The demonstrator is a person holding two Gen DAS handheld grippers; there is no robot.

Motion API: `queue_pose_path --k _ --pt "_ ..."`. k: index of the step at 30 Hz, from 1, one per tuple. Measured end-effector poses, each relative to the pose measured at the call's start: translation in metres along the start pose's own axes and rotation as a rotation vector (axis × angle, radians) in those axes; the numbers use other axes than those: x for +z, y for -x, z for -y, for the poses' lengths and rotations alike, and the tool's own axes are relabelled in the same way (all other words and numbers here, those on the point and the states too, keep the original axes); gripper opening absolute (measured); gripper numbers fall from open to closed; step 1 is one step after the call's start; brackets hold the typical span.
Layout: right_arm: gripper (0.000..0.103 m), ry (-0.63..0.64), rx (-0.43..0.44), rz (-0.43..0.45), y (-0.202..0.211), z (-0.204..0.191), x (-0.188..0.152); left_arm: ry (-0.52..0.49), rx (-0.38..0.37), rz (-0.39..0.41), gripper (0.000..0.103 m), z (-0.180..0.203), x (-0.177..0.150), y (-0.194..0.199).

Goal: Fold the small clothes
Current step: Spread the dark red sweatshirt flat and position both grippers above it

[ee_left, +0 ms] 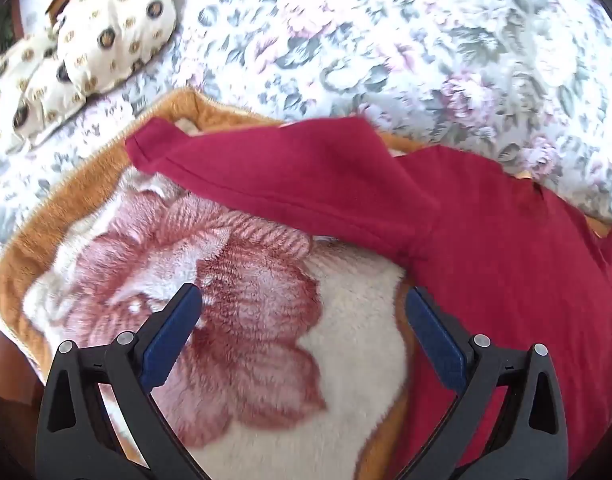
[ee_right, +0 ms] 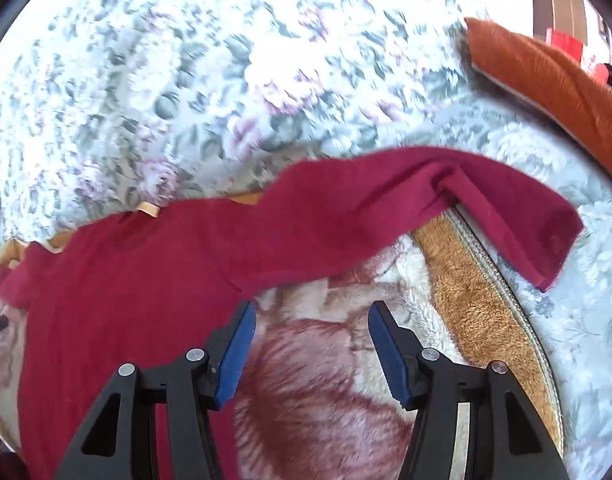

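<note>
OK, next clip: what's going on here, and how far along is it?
A person holding a gripper in each hand is about to fold a dark red long-sleeved top spread on a fleece blanket over a floral bedspread. Both sleeves lie stretched out to the sides, so no fold shows yet. The left gripper and right gripper are both open and hold nothing, each above the blanket just beside the top's body.

1. Dark red long-sleeved knit garment: soft, matt cloth.
2. Cream plush blanket with orange border: fluffy, long-piled.
3. Floral quilted bedspread: matt fabric, seemingly puckered.
4. Black gripper fingers: smooth plastic, ridged blue pads.
</note>
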State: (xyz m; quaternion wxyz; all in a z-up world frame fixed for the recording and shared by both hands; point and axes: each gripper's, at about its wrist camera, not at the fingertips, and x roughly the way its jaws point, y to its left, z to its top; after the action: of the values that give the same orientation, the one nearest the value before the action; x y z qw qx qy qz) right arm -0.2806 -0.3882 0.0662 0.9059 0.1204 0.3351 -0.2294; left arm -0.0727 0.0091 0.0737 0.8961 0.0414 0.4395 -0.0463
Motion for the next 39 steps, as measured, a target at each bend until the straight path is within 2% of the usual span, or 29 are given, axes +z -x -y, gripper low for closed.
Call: queue_pose_path --k 3,7,10,14,17,26,39 --pt "0.057 0.018 0.007 -0.008 0.012 -0.019 0.002 -0.031 -0.034 0.031 0.102 0.010 -0.006 0.034" --pt "0.057 0.057 -0.011 0.035 0.038 -0.043 -0.007 -0.046 -0.081 0.055 0.102 0.025 -0.020 0.063" --pt "0.057 0.082 0.005 0.051 0.054 -0.050 -0.013 -0.060 -0.107 0.057 0.102 0.031 -0.032 0.077" --pt "0.057 0.043 0.084 0.058 0.067 -0.059 -0.016 -0.080 -0.116 0.061 0.102 0.044 -0.044 0.088" --pt "0.057 0.059 0.069 0.073 0.074 -0.068 -0.016 -0.088 -0.126 0.071 0.102 0.052 -0.048 0.097" --pt "0.057 0.067 0.081 0.061 0.077 -0.077 -0.021 -0.116 -0.143 0.106 0.102 0.070 -0.050 0.111" --pt "0.057 0.084 0.062 0.064 0.078 -0.081 -0.014 -0.121 -0.126 0.101 0.102 0.082 -0.048 0.102"
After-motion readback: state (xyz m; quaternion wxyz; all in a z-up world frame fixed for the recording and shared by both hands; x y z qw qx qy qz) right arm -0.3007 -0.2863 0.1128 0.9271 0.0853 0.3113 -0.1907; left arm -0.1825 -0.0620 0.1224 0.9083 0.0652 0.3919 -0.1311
